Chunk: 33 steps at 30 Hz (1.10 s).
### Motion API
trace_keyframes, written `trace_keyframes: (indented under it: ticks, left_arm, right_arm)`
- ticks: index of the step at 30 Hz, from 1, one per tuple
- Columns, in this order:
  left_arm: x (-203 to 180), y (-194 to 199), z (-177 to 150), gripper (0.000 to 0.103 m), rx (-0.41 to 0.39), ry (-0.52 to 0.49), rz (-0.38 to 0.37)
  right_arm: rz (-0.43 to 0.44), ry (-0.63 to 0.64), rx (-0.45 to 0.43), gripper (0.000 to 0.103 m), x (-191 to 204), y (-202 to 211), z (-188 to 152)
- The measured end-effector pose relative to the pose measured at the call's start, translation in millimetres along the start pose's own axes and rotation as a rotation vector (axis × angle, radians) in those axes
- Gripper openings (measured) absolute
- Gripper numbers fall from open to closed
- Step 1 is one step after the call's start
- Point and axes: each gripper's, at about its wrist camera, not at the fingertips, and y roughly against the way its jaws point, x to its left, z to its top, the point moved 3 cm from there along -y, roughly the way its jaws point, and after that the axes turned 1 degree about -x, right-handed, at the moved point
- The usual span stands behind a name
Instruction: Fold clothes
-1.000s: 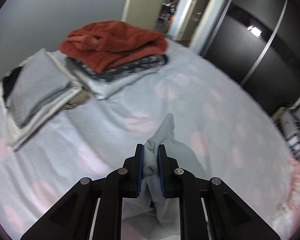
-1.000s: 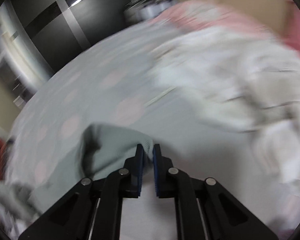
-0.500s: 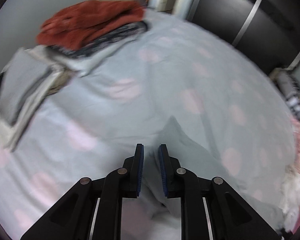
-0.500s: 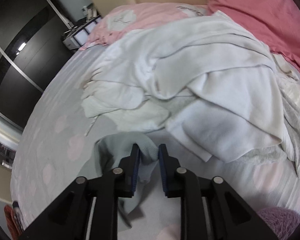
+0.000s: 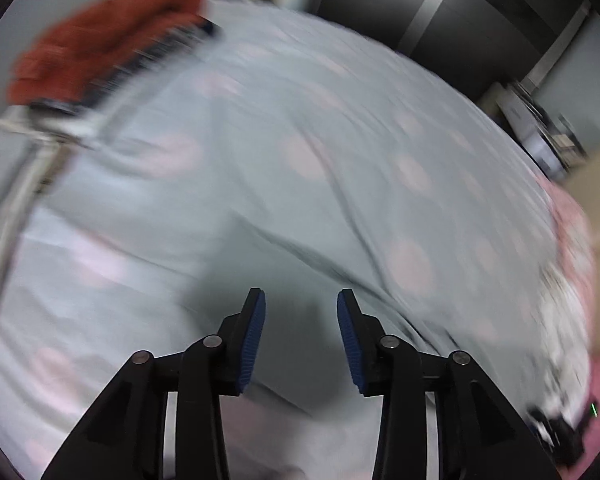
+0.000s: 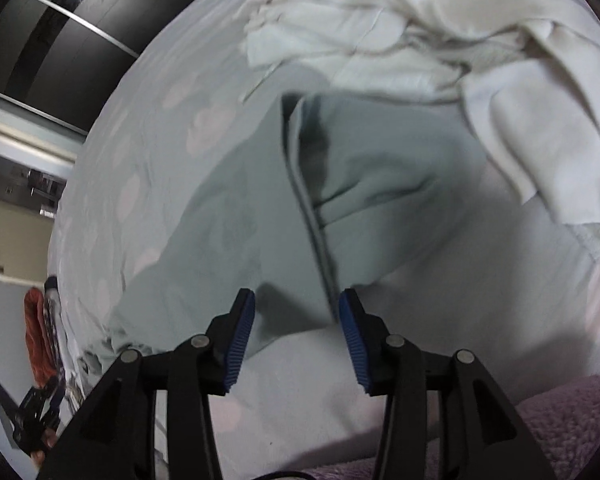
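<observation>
A: Two black grippers with blue ribbed pads point steeply down at a bed. How do the jaws stand?

B: Both are parted and opening. The left gripper has a wide gap between its pads, and nothing is pinched there; through the gap shows only shadowed grey fabric, too blurred to tell garment from sheet. The right gripper is spread about as wide and has also let go.

A: Where is the garment being folded?

B: A pale grey-green garment lies on the spotted bedsheet, stretching away from the right gripper. Its near corner sits between the open pads, and a dark seam edge runs down to just beside the right-hand pad. The pads do not press on it.

A: What else is on the bed?

B: In the right wrist view a heap of white laundry is piled beyond the garment, touching its far edge, and a mauve fuzzy fabric fills the bottom right corner. In the left wrist view, which is smeared by motion, a rust-red garment tops a stack of folded clothes at the far left, well apart from the gripper. A dark wardrobe stands behind the bed
</observation>
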Motion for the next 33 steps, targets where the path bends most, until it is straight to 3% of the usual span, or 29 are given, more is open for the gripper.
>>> trace_keyframes:
  ticks: [2,6,12,19,21,24,29,33]
  left_arm:
    - [-18.6,-10.7,-9.7,0.046,0.083,-0.065,-0.065]
    - [-48.6,-25.6,-24.6,0.046,0.147,-0.196,-0.040]
    - [-74.4,-47.9,-32.5,0.046,0.178,-0.292,-0.033]
    - [-85.8,-72.6,-39.7,0.044,0.186,-0.399,0.105]
    - [-81.2,-69.2,-36.8,0.022,0.162,-0.386,0.132]
    - [-65.1,-45.8,-24.2,0.012,0.084,-0.311,0.127]
    - [-25.8,2.4,3.0,0.008,-0.054,-0.196,0.163]
    - [10.5,40.6,28.2,0.007,-0.137,-0.191,0.276]
  right_arm:
    - [-0.004,-0.017,0.000,0.043,-1.3,-2.2,-1.1]
    - [0.005,-0.036,0.009,0.042,-1.3,-7.1,-1.7]
    - [-0.012,0.031,-0.019,0.029,15.3,-7.2,-6.6]
    - [0.059,0.069,-0.111,0.015,30.1,3.7,-3.3]
    - [0.101,0.056,-0.153,0.014,26.6,15.3,-2.9]
    - [0.152,0.046,-0.219,0.014,25.2,32.4,0.2]
    - [0.191,0.053,-0.290,0.012,27.3,49.4,20.8]
    - [0.182,0.067,-0.351,0.011,32.3,54.8,43.9]
